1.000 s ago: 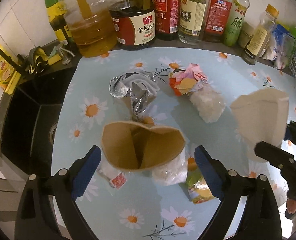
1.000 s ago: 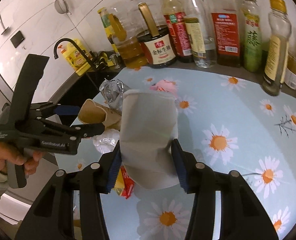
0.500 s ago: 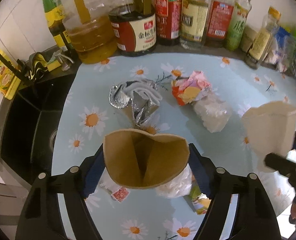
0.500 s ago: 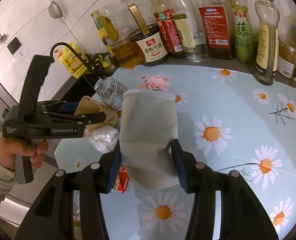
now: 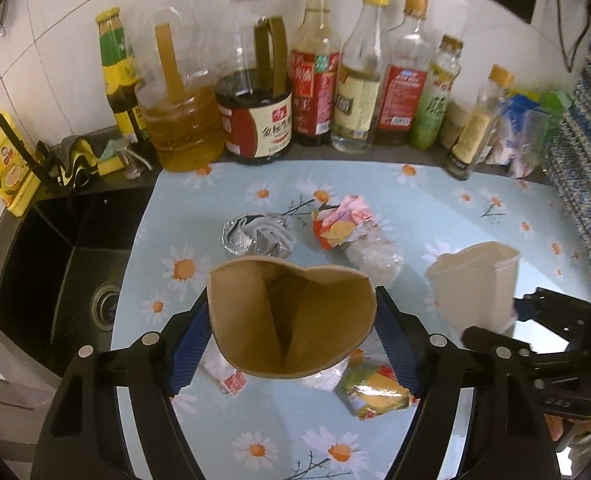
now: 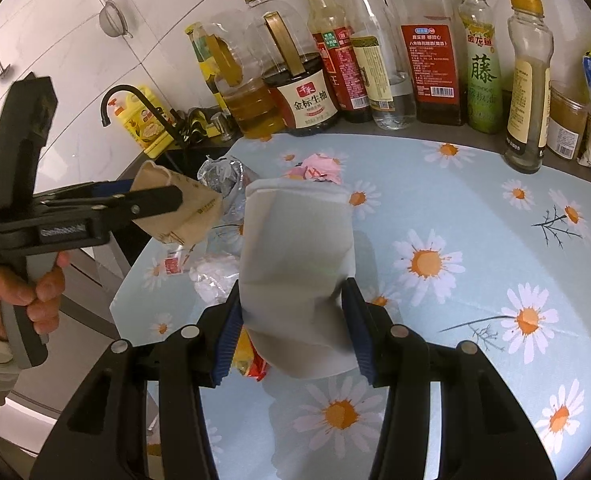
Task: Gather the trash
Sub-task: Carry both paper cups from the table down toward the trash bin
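Note:
My left gripper [image 5: 291, 300] is shut on a squashed brown paper cup [image 5: 291, 320], held mouth-up above the daisy-print tablecloth [image 5: 415, 192]. My right gripper [image 6: 291, 304] is shut on a dented white paper cup [image 6: 295, 240], also off the table. The right wrist view shows the brown cup [image 6: 179, 208] in the left gripper at the left, held by a hand [image 6: 35, 292]. On the cloth lie a crumpled foil wrapper [image 5: 255, 236], a pink and orange wrapper [image 5: 343, 224], clear plastic [image 5: 375, 256], a yellow-red snack wrapper [image 5: 375, 396] and a small sachet [image 5: 231, 380].
Several oil and sauce bottles [image 5: 255, 120] line the back wall. A black sink [image 5: 55, 280] with a black tap [image 6: 135, 104] drops off at the cloth's left edge. A yellow detergent bottle [image 5: 3, 168] stands by the sink, and bags [image 5: 527, 136] sit at the back right.
The left jaws have closed onto the brown cup and raised it off the cloth, uncovering the trash beneath. The right gripper holds the white cup much as before.

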